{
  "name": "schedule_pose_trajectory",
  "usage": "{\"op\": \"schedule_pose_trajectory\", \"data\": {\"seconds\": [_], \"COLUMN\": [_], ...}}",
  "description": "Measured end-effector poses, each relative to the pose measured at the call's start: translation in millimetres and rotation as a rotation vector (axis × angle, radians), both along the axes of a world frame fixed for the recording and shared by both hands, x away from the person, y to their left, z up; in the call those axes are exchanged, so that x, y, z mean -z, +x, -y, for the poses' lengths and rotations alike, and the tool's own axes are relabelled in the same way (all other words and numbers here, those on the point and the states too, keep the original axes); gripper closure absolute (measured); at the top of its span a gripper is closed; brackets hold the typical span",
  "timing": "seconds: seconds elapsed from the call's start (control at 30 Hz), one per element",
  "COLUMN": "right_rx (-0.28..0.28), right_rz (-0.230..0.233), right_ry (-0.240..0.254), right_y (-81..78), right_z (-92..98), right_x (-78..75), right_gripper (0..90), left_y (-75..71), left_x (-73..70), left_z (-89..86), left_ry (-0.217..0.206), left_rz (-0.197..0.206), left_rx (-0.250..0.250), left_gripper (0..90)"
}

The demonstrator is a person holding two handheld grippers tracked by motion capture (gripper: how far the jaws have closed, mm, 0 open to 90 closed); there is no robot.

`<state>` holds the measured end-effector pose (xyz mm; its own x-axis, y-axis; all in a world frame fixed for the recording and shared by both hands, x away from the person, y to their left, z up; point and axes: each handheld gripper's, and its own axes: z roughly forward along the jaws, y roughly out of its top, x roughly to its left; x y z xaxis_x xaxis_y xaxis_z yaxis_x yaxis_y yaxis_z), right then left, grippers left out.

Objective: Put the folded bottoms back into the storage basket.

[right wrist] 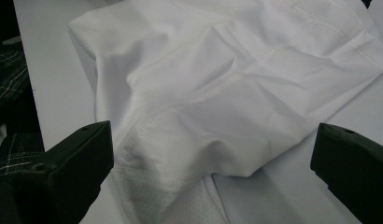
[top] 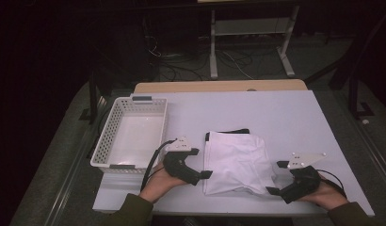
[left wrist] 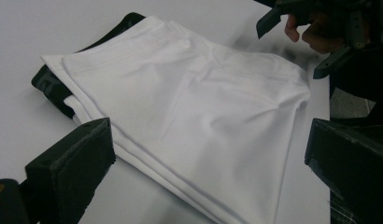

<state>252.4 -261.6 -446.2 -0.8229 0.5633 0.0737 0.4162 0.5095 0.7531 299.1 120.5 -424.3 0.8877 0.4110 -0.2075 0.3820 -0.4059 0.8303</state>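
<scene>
Basket (top: pixel 116 123): a white plastic one with holes in its walls, at the left part of the counter (top: pixel 285 122), well apart from the cloth.
Left hand-held gripper (top: pixel 206 174): held low over the near edge of the counter, just beside the left edge of the cloth; its jaws stand wide apart and grip nothing (in its own view the cloth lies between and beyond them).
White garment (top: pixel 238 162): folded, flat on the counter between the two hand-held grippers, a little wrinkled, with stitched seams; a black band (top: pixel 229 132) shows from under its far edge.
Right hand-held gripper (top: pixel 277 178): at the right near corner of the cloth, its lower jaw just beside the cloth; I cannot tell if it touches. The jaws are wide apart, with nothing between the pads.
</scene>
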Motion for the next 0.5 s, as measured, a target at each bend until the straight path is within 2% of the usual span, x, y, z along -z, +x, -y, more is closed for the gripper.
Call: {"op": "schedule_pose_trajectory", "data": {"seconds": [0.27,0.5], "right_rx": [-0.001,-0.003], "right_rz": [-0.001,-0.001], "right_ry": [0.001,0.002], "right_y": [0.1,0.1], "right_z": [-0.2,-0.3], "right_x": [0.1,0.1], "right_gripper": [0.0,0.0], "left_y": [1.0,6.4], "left_x": [10.6,14.8], "left_z": [9.1,12.6], "left_ry": [0.039,0.051], "left_rz": [-0.004,-0.001], "left_rx": [-0.023,-0.045], "left_gripper": [1.0,1.0]}}
